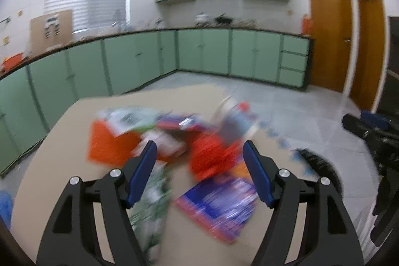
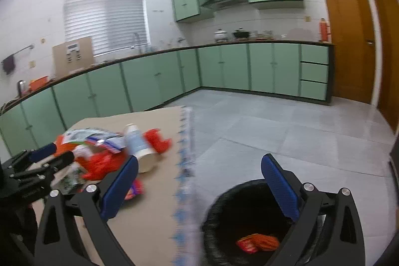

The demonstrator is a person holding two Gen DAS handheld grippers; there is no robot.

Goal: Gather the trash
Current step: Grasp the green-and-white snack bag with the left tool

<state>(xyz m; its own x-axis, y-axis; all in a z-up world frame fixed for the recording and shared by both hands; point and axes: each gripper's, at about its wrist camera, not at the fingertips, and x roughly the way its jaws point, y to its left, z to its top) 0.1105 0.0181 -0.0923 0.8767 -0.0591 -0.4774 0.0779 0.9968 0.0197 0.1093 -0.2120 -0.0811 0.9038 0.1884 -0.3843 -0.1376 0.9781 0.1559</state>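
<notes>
While the left gripper (image 1: 199, 148) hovers wide open, the red crumpled wrapper (image 1: 212, 156) lies dead ahead between its fingers. The right gripper (image 2: 199, 171), open and empty too, sits over the black-lined bin (image 2: 224, 211), farther from the trash pile.

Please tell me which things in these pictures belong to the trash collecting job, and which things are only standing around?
Belong to the job:
- pile of wrappers on the table
- white cup lying in the pile
- black bin with an orange wrapper inside

Only standing around:
- cardboard box on the counter
- orange thermos
- black pan
</notes>
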